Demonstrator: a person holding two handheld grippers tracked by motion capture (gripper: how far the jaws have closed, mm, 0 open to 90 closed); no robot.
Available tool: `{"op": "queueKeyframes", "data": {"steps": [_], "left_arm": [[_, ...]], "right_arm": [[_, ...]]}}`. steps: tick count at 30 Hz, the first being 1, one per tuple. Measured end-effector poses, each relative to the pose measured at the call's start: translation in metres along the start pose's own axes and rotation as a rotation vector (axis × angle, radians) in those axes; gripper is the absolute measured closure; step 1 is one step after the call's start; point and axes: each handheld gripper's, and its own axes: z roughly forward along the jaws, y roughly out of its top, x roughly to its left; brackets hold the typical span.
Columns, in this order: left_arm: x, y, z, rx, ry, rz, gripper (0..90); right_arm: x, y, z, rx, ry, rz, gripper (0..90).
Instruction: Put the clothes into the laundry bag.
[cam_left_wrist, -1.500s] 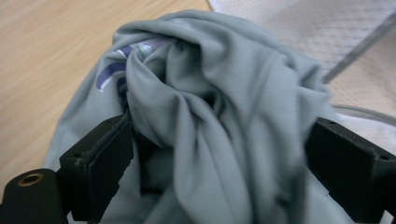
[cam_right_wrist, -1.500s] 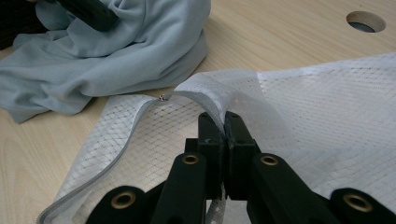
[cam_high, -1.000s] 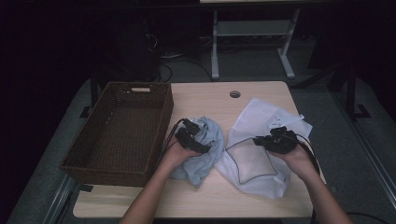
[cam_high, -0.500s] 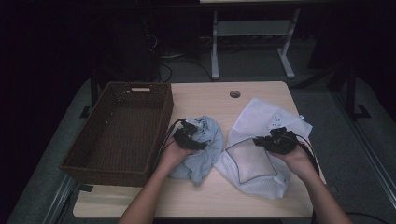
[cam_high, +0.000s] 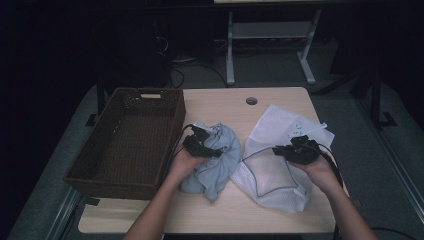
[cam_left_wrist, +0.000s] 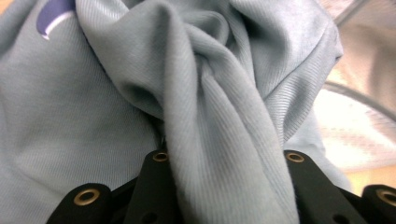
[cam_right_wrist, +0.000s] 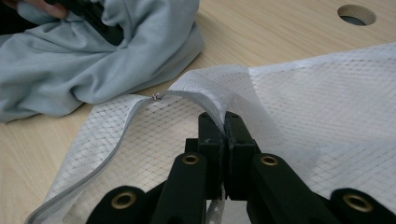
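A light blue garment lies crumpled at the table's middle. My left gripper is on its top. In the left gripper view a thick fold of the garment sits pinched between the left gripper's two black jaws, which have just been closing on it. To the right lies a white mesh bag with a zipper edge. My right gripper is shut on the raised rim of the mesh bag. The garment lies just past it.
A dark brown wicker basket stands at the table's left side, nothing seen inside it. The wooden table has a round cable hole near its far edge. Metal stand legs rise beyond the table on a dark floor.
The left gripper's jaws have come together on a fold of the blue garment, which is bunched up higher and narrower. The right hand and the mesh bag have stayed put.
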Motion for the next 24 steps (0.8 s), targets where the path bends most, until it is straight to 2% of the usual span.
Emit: {"op": "queueKeyframes", "data": {"steps": [4,8,12,17,21,24], "left_arm": [[-0.005,0.004,-0.006,-0.011,-0.011,0.008,70.1],[-0.013,0.01,-0.018,-0.041,-0.031,0.014,70.1],[-0.017,0.013,-0.024,-0.05,-0.039,0.021,70.2],[-0.026,0.018,-0.035,-0.066,-0.068,0.046,70.3],[-0.031,0.019,-0.041,-0.077,-0.09,0.055,70.3],[-0.038,0.019,-0.048,-0.082,-0.107,0.078,70.3]], "right_arm": [[-0.001,0.002,-0.001,-0.001,-0.006,-0.003,87.1],[-0.005,0.004,0.0,-0.013,-0.014,0.011,87.1],[-0.011,0.006,-0.001,-0.016,-0.032,0.022,87.1],[-0.021,0.014,0.0,-0.037,-0.039,0.045,87.1],[-0.026,0.019,0.006,-0.028,-0.053,0.052,87.1],[-0.029,0.023,0.009,-0.03,-0.057,0.063,87.1]]}}
